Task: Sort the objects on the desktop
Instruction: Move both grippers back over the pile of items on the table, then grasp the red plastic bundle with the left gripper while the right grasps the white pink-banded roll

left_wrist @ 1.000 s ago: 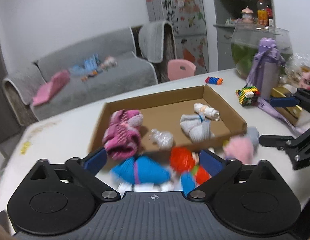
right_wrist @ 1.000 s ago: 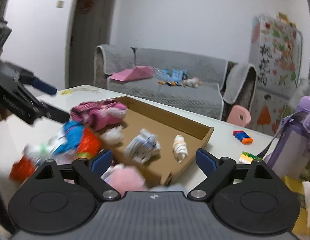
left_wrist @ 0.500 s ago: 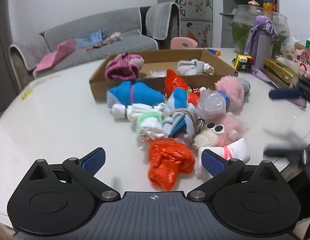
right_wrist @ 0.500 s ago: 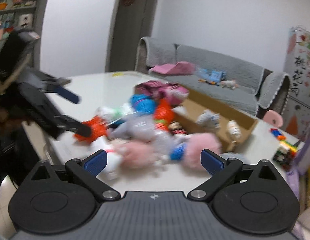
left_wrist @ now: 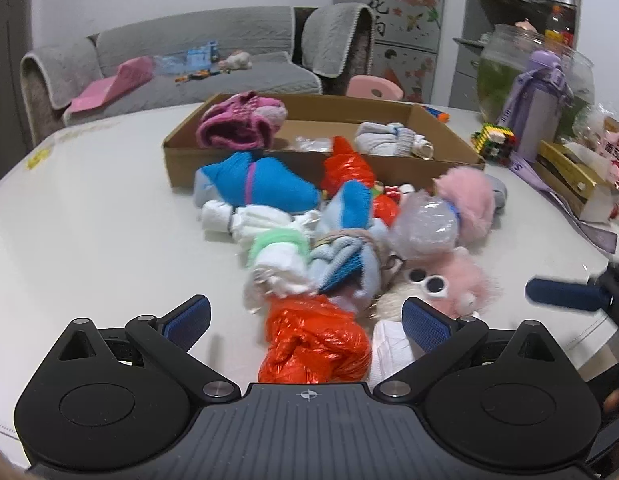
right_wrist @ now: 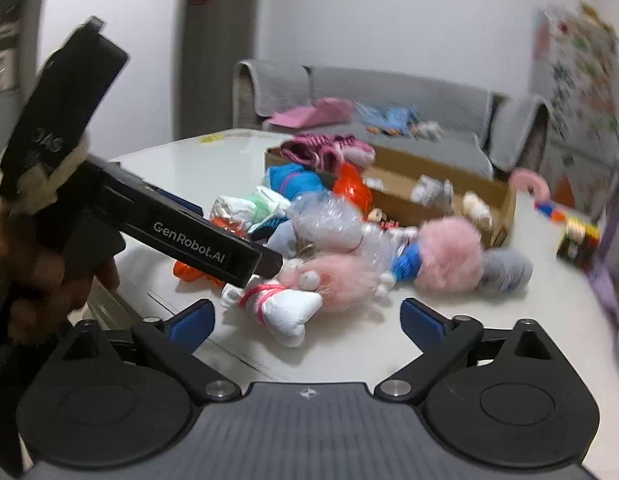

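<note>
Both claws, left gripper (left_wrist: 305,320) and right gripper (right_wrist: 307,318), are hanging wide open, holding nothing. Few socks are lying in the cardboard box (left_wrist: 449,162); most of the pile (left_wrist: 337,240) is waiting before it.

Pile of toys (left_wrist: 341,240) on table (left_wrist: 89,232), before cardboard box (left_wrist: 449,132)
</note>
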A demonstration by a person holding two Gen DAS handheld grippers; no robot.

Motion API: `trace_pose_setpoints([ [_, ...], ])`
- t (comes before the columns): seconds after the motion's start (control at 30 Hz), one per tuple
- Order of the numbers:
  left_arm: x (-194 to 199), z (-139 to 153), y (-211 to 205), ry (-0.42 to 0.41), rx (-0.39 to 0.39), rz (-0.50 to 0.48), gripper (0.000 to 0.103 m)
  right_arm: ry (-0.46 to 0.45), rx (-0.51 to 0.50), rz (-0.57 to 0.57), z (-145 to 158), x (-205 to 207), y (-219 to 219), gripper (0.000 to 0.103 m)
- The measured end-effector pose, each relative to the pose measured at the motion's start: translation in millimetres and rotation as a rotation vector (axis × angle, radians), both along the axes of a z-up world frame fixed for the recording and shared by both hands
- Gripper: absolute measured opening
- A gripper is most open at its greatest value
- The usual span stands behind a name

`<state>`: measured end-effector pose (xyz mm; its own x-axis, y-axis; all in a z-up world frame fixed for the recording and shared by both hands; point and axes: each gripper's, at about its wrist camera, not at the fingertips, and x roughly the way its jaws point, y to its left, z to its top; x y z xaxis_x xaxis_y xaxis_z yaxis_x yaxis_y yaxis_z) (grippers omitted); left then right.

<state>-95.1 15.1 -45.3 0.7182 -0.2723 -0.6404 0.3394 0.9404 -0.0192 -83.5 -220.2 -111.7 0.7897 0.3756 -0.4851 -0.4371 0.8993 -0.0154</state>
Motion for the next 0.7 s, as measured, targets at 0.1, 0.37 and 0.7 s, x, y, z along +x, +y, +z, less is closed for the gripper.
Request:
trace_pose_setpoints([
  [0.1, 0, -1, 13, 0.002, 0.0, 0.036, 0.101, 0.019, 0.026, -0.063, -5, -5, 10, 0.09],
  [0.37, 2, -4, 54, 0.022, -0.033, 0.132, 0.1, 0.063, 0.08, -0.154, -16, -14, 24, 0.083],
  [0.7, -3, -5, 61, -0.011, 0.003, 0.132, 0.099, -0.017, 0.039, -0.185, -13, -32, 56, 0.095],
])
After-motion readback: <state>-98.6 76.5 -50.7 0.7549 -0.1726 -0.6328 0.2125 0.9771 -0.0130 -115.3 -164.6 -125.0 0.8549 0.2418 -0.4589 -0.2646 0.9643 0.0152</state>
